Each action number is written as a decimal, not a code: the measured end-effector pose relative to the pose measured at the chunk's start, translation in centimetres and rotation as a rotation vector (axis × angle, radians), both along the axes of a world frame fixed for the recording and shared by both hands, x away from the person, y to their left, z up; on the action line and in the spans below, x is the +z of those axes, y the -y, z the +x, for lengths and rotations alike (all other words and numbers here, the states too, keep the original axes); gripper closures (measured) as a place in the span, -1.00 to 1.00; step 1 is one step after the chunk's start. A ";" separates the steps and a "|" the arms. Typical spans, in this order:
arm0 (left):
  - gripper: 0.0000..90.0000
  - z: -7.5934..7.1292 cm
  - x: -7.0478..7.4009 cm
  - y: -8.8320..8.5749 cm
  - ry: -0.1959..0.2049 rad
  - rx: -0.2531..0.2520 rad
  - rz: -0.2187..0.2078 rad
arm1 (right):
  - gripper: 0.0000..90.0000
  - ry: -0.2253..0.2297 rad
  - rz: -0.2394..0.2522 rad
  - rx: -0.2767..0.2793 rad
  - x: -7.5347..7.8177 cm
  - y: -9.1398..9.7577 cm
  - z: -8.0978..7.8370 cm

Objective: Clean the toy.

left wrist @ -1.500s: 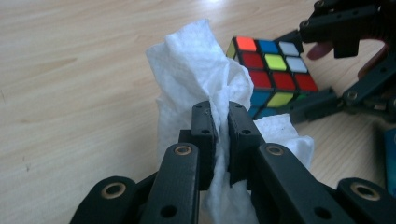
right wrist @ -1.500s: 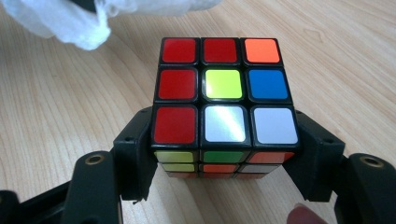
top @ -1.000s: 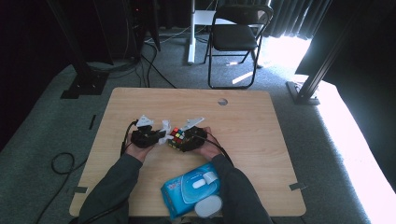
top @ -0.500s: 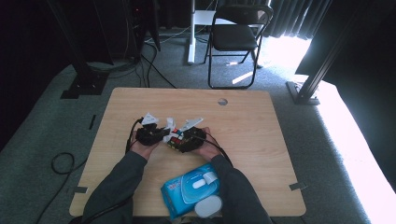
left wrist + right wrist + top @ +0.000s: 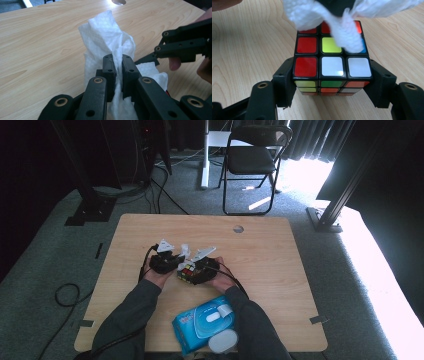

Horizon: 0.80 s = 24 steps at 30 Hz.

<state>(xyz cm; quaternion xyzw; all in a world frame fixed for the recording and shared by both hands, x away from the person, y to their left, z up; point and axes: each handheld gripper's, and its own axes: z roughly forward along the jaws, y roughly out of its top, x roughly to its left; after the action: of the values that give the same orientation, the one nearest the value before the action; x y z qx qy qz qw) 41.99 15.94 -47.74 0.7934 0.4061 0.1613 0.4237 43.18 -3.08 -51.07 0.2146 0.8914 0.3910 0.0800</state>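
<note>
A scrambled puzzle cube with red, white, yellow and blue tiles is clamped between the black jaws of my right gripper; in the high view the cube sits mid-table in the right gripper. My left gripper is shut on a crumpled white wipe, which sticks up past its jaws. In the right gripper view the wipe drapes over the far rows of the cube's top face. In the high view the left gripper is just left of the cube.
A blue pack of wet wipes with a white lid lies near the table's front edge, between the person's forearms. The wooden table has a round cable hole at the back. A folding chair stands behind it.
The left gripper with the wipe has shifted slightly over the cube. The right gripper and the cube have kept still.
</note>
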 end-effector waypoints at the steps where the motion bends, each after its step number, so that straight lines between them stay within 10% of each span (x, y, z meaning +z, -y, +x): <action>1: 0.86 0.1 0.0 0.1 0.000 0.002 0.000 | -0.24 -0.001 -0.001 0.003 0.0 0.0 0.0; 24: 0.86 0.7 -0.6 1.5 0.016 0.019 0.051 | -0.24 0.004 0.008 0.022 0.0 -0.1 -0.2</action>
<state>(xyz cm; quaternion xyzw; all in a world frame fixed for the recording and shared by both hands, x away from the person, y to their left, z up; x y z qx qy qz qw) 42.71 14.47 -48.38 0.7987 0.4061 0.1818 0.4051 43.01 -3.01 -51.11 0.2040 0.8921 0.3957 0.0767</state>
